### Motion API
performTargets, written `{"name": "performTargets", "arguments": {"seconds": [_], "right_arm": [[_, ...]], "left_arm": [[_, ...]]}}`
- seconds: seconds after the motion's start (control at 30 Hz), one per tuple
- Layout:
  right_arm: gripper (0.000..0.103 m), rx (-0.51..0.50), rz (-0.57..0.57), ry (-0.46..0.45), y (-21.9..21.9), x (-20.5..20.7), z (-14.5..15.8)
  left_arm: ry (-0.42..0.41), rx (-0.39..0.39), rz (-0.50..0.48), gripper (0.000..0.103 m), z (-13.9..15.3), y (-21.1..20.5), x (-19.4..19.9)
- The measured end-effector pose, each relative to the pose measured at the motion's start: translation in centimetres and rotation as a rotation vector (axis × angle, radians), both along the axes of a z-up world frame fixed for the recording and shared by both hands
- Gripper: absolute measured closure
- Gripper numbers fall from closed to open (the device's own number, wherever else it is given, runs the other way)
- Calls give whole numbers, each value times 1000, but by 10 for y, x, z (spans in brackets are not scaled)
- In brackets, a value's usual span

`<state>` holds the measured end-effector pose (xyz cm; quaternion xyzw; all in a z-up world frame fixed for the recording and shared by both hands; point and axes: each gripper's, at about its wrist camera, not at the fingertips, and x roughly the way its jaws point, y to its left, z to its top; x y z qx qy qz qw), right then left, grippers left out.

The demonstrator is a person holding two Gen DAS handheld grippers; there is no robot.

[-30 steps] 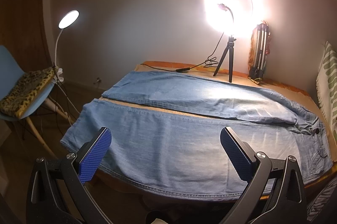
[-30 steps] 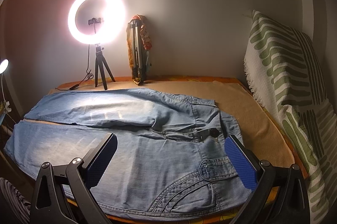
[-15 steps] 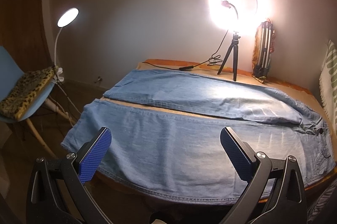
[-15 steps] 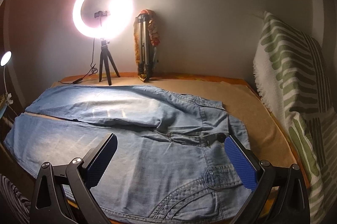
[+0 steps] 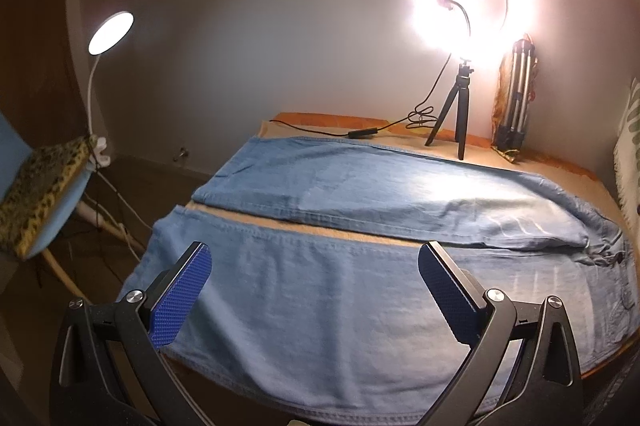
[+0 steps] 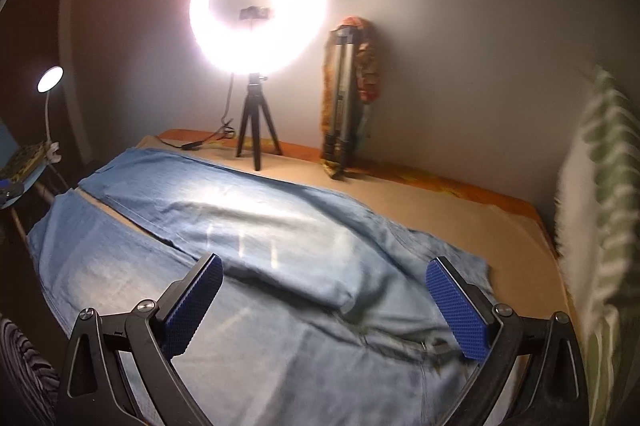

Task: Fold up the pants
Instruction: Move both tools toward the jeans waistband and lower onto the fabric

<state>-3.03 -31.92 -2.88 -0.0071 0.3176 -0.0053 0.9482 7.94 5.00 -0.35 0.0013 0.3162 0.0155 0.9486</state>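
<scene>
A pair of light blue jeans (image 5: pixel 320 286) lies spread flat on the tan table (image 5: pixel 532 161), legs apart and pointing left, waist at the right. It also shows in the right wrist view (image 6: pixel 280 234). My left gripper (image 5: pixel 314 266) is open and empty, hovering above the near leg by the table's front edge. My right gripper (image 6: pixel 324 278) is open and empty, hovering above the crotch and waist area. The blue pads (image 6: pixel 456 310) touch nothing.
A lit ring light on a small tripod (image 5: pixel 456 121) stands at the table's back with its cable. A folded tripod (image 6: pixel 344 105) leans on the wall. A striped green cushion (image 6: pixel 600 226) is at the right. A chair (image 5: pixel 40 193) and desk lamp (image 5: pixel 110 33) stand left.
Both grippers have moved in closer over the jeans. The right wrist view has swung leftward, so the waist has slid down and right in it. Both stay open.
</scene>
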Motion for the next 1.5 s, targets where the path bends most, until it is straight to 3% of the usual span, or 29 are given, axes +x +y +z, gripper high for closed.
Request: {"name": "performTargets", "arguments": {"seconds": [0.17,0.37,0.63,0.77,1.03,1.27,1.33,1.43,1.5], "right_arm": [[0,53,90,46,2,63,-7],[1,117,145,106,-11,139,-28],[12,90,181,260,-35,230,-77],[12,123,183,313,-46,260,-97],[12,2,231,412,-30,307,-145],[13,-66,262,459,-18,317,-169],[16,-57,269,460,-19,317,-167],[29,-26,281,477,-18,311,-162],[47,-10,280,475,-17,306,-158]], "left_arm": [[10,44,-24,0,0,-10,26],[66,39,-78,0,-13,-25,59],[150,36,-77,0,-41,-31,107],[169,42,-56,0,-50,-31,127],[207,52,-70,0,-68,-43,159],[251,38,-60,3,-76,-41,182],[269,8,-50,3,-78,-38,190],[300,-45,-31,3,-83,-33,200],[307,-54,-24,3,-86,-33,204]]}}
